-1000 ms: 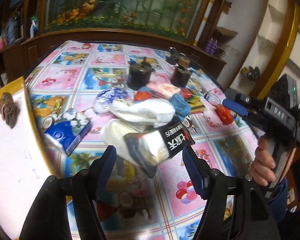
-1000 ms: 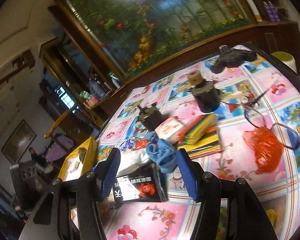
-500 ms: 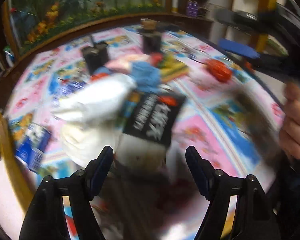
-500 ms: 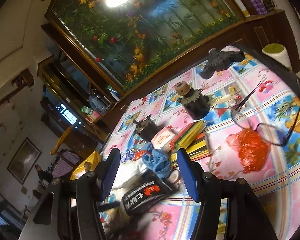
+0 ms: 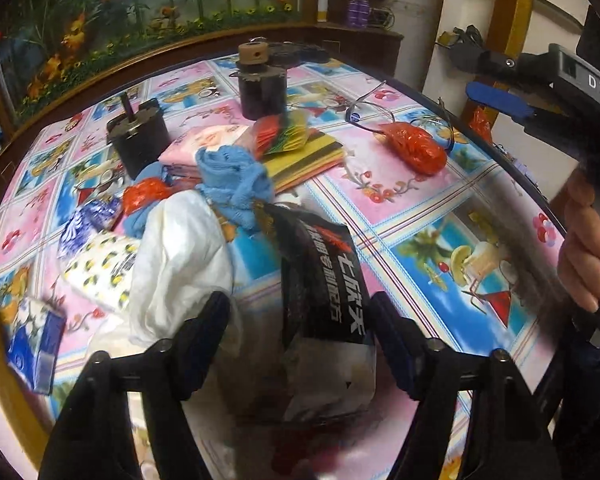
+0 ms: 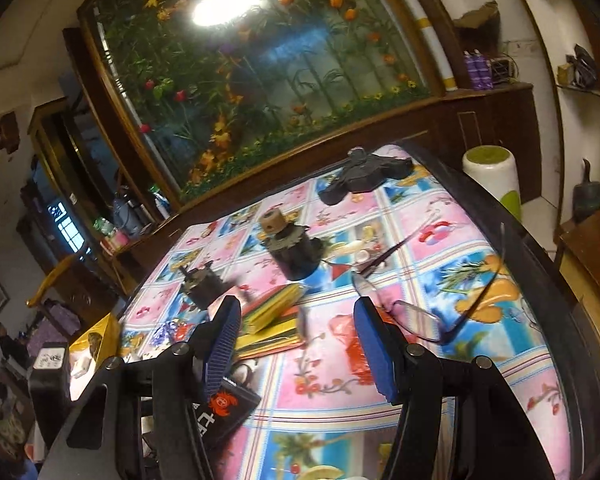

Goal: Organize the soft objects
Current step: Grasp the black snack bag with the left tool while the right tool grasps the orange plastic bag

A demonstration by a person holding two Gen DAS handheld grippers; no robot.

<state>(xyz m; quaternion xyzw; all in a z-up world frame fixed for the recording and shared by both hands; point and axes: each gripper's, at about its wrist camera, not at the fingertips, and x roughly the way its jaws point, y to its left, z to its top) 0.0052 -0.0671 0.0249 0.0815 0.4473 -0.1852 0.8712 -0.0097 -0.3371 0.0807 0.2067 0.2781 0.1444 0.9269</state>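
Observation:
A black-labelled packet (image 5: 328,292) with a pale lower half lies between the fingers of my left gripper (image 5: 300,332), whose jaws are closing. The right pad sits at the packet's edge and the left pad stands clear of it. A crumpled white bag (image 5: 180,256) and a blue cloth (image 5: 236,184) lie just beyond. My right gripper (image 6: 298,344) is open above the tablecloth with nothing between its fingers; a red bag (image 6: 352,344) lies past them. The packet (image 6: 224,404) shows at that view's lower left.
Two black cylinders (image 5: 138,136) (image 5: 262,88) stand behind the pile. Coloured flat pads (image 5: 300,148), spectacles (image 6: 440,320) and a red mesh bag (image 5: 414,148) lie to the right. A spotted packet (image 5: 100,272) and a blue tissue pack (image 5: 36,344) lie left. A hand (image 5: 588,248) holds the right gripper.
The left gripper has come down closer over the black-labelled packet, rolled, and its jaws have narrowed. The right gripper has swung right, from the blue cloth towards the red bag and spectacles.

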